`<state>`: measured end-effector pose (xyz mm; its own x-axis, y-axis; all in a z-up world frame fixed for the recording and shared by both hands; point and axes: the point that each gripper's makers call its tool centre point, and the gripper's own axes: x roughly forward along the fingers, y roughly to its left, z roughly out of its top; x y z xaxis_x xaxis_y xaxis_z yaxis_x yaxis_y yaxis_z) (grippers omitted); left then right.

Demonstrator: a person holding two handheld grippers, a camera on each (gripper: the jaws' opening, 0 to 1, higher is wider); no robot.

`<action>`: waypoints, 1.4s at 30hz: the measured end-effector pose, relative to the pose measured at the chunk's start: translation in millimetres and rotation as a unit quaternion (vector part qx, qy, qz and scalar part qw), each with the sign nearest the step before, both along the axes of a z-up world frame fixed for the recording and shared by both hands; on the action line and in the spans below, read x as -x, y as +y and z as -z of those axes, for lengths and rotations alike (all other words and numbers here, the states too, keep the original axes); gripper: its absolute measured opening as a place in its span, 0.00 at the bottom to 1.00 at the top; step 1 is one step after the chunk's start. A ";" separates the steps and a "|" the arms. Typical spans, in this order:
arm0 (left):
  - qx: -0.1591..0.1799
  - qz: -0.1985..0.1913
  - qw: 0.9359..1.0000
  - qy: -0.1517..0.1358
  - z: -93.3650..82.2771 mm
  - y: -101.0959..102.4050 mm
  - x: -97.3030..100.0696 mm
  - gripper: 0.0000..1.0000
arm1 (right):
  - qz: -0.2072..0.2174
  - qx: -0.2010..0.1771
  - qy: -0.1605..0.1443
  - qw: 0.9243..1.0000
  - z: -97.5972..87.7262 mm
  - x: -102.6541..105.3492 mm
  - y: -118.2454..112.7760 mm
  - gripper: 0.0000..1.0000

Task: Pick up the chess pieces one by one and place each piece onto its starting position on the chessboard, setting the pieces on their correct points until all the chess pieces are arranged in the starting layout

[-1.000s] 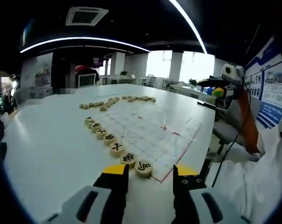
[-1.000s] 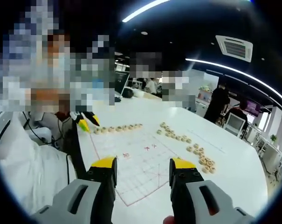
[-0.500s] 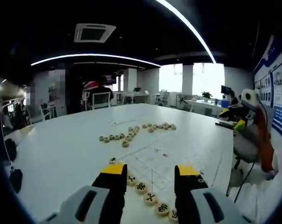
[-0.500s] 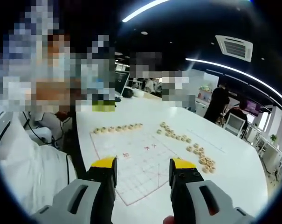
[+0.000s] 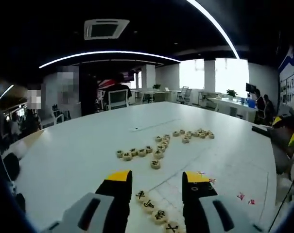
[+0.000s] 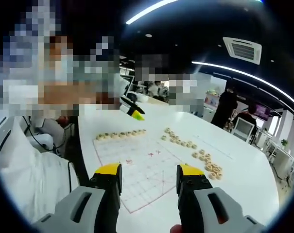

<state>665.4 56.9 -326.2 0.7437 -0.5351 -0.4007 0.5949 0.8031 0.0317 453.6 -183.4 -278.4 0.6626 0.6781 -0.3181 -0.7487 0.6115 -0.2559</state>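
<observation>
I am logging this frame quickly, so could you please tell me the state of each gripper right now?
Left gripper: open, holding nothing, above the row of chess pieces.
Right gripper: open, holding nothing, above the chessboard.

chess pieces (image 5: 155, 212): black characters, perhaps too blurred | chessboard (image 6: 142, 171): red marks unreadable

Chess pieces (image 5: 156, 164): pale wood look, smooth discs, dark painted characters on top. Chessboard (image 6: 147, 172): thin flat sheet, paper or film, white with red printed lines, lies flush on table. Table (image 5: 74, 160): white, smooth, slight sheen, soft reflections of ceiling lights. Left gripper (image 5: 156, 182): black matt plastic jaws, yellow tips, grey plastic body behind. Right gripper (image 6: 148, 175): same black, yellow and grey plastic. Sleeve (image 6: 25, 170): white cloth, creased.
</observation>
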 end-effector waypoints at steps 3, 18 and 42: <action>-0.018 -0.020 1.000 -0.003 7.5 0.9 -26.1 0.42 | 0.001 -0.002 0.000 1.000 -0.1 -0.5 -0.7 0.46; -0.056 -0.111 0.992 0.038 73.8 26.2 -149.3 0.40 | 0.025 -0.004 0.021 0.999 15.9 -20.3 -15.9 0.45; -0.035 -0.108 0.993 0.018 57.5 12.9 -152.8 0.19 | 0.033 -0.005 0.031 0.999 22.3 -28.0 -22.0 0.45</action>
<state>818.2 69.8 -383.7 0.8227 -0.3338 -0.4602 0.4100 0.9091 0.0735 481.6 -205.4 -300.7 0.6850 0.6369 -0.3538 -0.7210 0.6622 -0.2039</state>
